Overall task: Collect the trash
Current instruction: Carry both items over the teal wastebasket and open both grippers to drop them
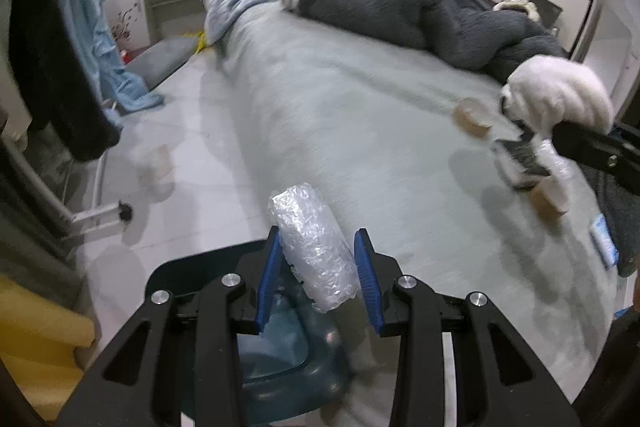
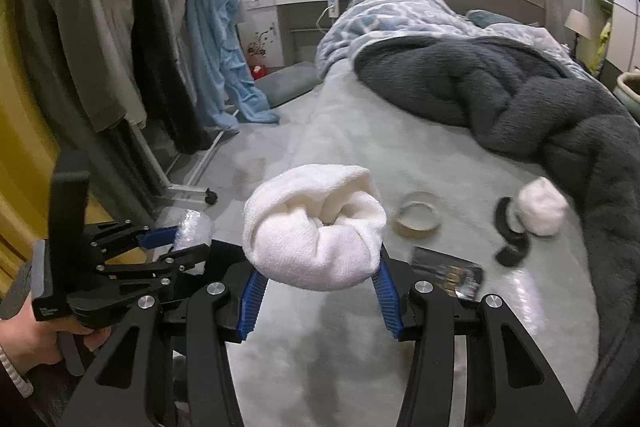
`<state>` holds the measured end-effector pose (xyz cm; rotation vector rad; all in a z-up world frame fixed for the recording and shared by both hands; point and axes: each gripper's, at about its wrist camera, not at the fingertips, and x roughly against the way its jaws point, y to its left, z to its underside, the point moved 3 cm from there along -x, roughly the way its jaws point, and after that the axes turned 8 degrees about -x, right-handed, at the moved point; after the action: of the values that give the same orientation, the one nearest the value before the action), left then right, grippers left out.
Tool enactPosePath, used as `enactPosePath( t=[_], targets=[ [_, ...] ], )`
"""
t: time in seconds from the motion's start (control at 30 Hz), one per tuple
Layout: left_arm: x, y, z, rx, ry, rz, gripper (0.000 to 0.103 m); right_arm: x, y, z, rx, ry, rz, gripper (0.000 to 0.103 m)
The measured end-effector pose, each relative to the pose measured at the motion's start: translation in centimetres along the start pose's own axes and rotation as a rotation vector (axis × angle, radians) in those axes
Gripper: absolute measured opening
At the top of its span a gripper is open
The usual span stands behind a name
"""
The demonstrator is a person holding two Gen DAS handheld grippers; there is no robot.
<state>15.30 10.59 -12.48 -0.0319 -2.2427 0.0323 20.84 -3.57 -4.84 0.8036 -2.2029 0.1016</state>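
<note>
My left gripper (image 1: 318, 239) is shut on a crumpled bundle of clear plastic wrap (image 1: 316, 247), held over the near corner of the bed. Right under it stands a blue bin (image 1: 280, 363) with its mouth open. My right gripper (image 2: 318, 267) is shut on a balled white cloth (image 2: 316, 227) above the grey bed (image 2: 360, 347); that cloth (image 1: 560, 95) also shows at the right of the left wrist view. On the bed lie a tape ring (image 2: 418, 217), a dark shiny wrapper (image 2: 448, 273) and a second white ball (image 2: 542, 207) beside a black ring (image 2: 510, 235).
A dark fluffy blanket (image 2: 520, 99) and a blue patterned quilt (image 2: 400, 15) cover the far half of the bed. Clothes hang on a wheeled rack (image 2: 140, 47) at the left. A blurred clear cup (image 1: 156, 167) stands on the floor. A person's hand (image 2: 28, 343) holds the left gripper.
</note>
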Motion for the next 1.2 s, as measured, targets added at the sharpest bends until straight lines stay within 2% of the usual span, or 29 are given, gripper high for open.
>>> enactPosePath(
  t=[0.2, 0.33, 0.67, 1.0, 1.1, 1.17, 1.2],
  targets=[
    [-1.0, 3.1, 2.0, 0.067, 0.089, -0.007, 0.040, -2.1, 3.1, -0.2, 0.032, 0.039, -0.040, 0.050],
    [-2.2, 4.0, 2.4, 0.072, 0.150, -0.004, 0.040, -3.7, 5.0, -0.3, 0.062, 0.064, -0.065, 0.050],
    [-5.7, 7.2, 5.4, 0.132, 0.292, 0.016, 0.040, -7.3, 7.6, -0.2, 0.056, 0.132, -0.136, 0.050],
    [-6.5, 10.4, 8.5, 0.218, 0.416, 0.058, 0.041, -12.5, 11.1, 1.5, 0.117, 0.243, -0.149, 0.050],
    [-5.9, 11.3, 9.1, 0.235, 0.424, 0.061, 0.047, -13.7, 11.9, 2.6, 0.141, 0.281, -0.147, 0.050],
    [-5.2, 11.7, 9.1, 0.225, 0.407, 0.054, 0.057, -14.1, 12.3, 2.8, 0.157, 0.295, -0.140, 0.050],
    [-4.6, 11.9, 8.9, 0.220, 0.398, 0.046, 0.058, -14.4, 12.5, 3.0, 0.163, 0.302, -0.137, 0.050]
  ],
)
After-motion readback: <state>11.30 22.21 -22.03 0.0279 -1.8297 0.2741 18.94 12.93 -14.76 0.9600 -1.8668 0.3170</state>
